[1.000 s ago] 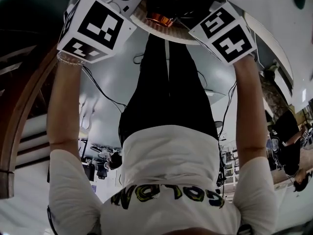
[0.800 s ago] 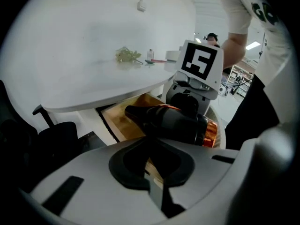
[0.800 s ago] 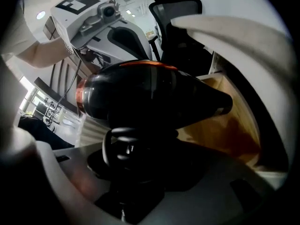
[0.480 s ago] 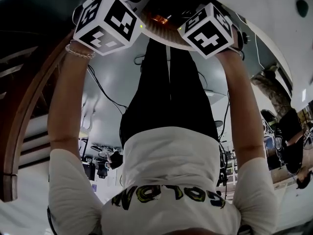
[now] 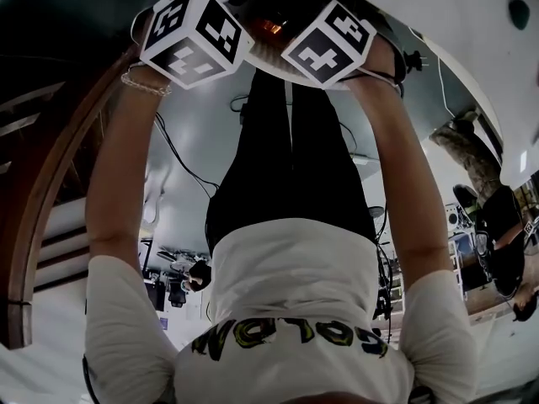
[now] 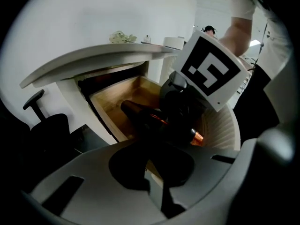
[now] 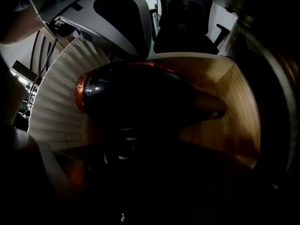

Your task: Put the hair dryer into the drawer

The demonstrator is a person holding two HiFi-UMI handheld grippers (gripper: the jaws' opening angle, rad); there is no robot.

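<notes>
**Hair dryer held in the mouth of the open drawer**

The right gripper (image 7: 123, 168) is clamped on the handle (image 7: 123, 146) of the black hair dryer (image 7: 140, 95). Its jaws lie in deep shadow, and the handle runs straight down into them. The dryer's barrel lies crosswise just above, with a copper-orange ring (image 7: 79, 93) at its rear end. Behind the barrel is the light wooden inside of the drawer (image 7: 239, 111), which stands pulled out. The dryer sits within the drawer's opening; whether it touches the bottom cannot be told. A white ribbed wall (image 7: 51, 111) curves round one side of the drawer.

The left gripper (image 6: 154, 189) has its grey jaws closed together with only a thin slit between them, and it holds nothing. It hovers just short of the dryer, facing the right gripper's marker cube (image 6: 213, 71). Above the drawer juts a white tabletop (image 6: 103, 55), and a black office chair (image 6: 47, 125) stands farther off to one side.

In the head view both marker cubes sit close together at the drawer.
</notes>
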